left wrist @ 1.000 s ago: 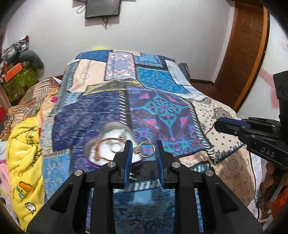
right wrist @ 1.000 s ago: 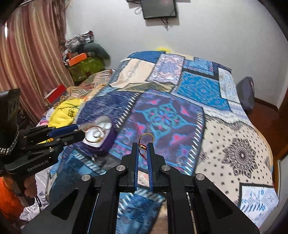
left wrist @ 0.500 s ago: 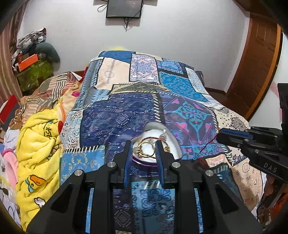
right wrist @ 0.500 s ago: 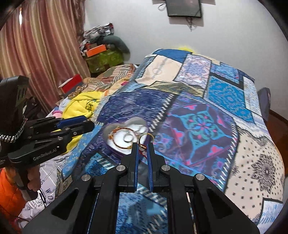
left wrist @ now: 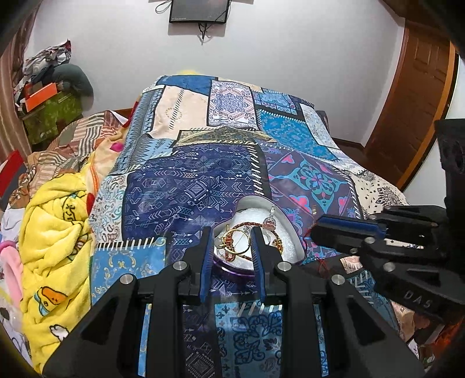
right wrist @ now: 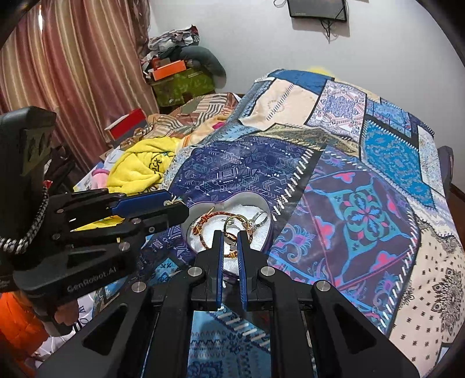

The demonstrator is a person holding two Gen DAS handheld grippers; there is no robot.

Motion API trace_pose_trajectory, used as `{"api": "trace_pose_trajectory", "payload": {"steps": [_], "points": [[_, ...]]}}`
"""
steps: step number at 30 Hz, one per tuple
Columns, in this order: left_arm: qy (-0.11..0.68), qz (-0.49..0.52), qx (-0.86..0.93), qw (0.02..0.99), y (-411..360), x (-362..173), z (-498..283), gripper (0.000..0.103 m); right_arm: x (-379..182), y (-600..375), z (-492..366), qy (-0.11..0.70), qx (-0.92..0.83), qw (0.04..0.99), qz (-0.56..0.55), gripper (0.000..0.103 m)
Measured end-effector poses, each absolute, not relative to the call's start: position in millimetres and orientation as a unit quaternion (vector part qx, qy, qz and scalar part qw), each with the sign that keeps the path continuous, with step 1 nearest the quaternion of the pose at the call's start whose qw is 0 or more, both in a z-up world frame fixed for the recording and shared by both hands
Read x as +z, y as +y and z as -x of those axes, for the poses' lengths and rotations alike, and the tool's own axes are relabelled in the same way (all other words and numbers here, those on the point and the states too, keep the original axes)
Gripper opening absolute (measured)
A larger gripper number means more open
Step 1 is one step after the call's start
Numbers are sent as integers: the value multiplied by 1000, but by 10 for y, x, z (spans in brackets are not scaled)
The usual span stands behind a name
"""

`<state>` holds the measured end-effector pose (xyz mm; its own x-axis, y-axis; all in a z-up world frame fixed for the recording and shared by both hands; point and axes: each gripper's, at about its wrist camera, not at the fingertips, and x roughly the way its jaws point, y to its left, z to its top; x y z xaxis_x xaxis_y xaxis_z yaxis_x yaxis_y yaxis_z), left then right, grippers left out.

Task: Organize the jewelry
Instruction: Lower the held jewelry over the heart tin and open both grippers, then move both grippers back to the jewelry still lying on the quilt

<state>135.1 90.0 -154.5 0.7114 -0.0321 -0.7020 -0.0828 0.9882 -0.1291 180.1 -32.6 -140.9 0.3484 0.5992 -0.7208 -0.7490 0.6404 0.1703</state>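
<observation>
A heart-shaped tin (left wrist: pixel 296 245) (right wrist: pixel 268 229) with white lining sits on the patchwork bedspread. In it lie a braided red-and-gold bracelet (left wrist: pixel 247 224) (right wrist: pixel 207 216) and a silver ring with a stone (left wrist: pixel 270 219) (right wrist: pixel 258 218). My left gripper (left wrist: pixel 231 238) holds a gold hoop (left wrist: pixel 237 242) between its fingers just above the tin's near side. My right gripper (right wrist: pixel 231 237) is shut on a gold bangle (right wrist: pixel 232 221) with a red thread, over the tin. Each gripper shows in the other's view: the right in the left wrist view (left wrist: pixel 348 229), the left in the right wrist view (right wrist: pixel 151 206).
A yellow blanket (left wrist: pixel 55 232) and piled clothes lie at the bed's left side. Boxes and bags (right wrist: pixel 177 72) stand by the curtain. A wooden door (left wrist: pixel 418 96) is at the right. A screen (left wrist: pixel 199 10) hangs on the far wall.
Both grippers have moved left with their jewelry and closed in over the heart-shaped tin. The right gripper now sits close beside the left.
</observation>
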Motion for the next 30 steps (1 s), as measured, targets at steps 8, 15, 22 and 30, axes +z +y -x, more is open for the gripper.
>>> {"api": "trace_pose_trajectory", "payload": {"steps": [8,15,22,30], "points": [[392,70,14,917,889,-1665,-1508,24,-1551,-261,-1969,416,415,804,87,8],[397,60,11,916,870,-1708,-1578,24,-1569,-238,-2034,420,415,803,86,8],[396,53,19,917,867,-1690,-1608,24,-1537,-293,-2050,426,411,802,83,19],[389,42,24,920,826,-1581,-1548,37,-1400,-603,-2062,421,379,821,67,20]]}}
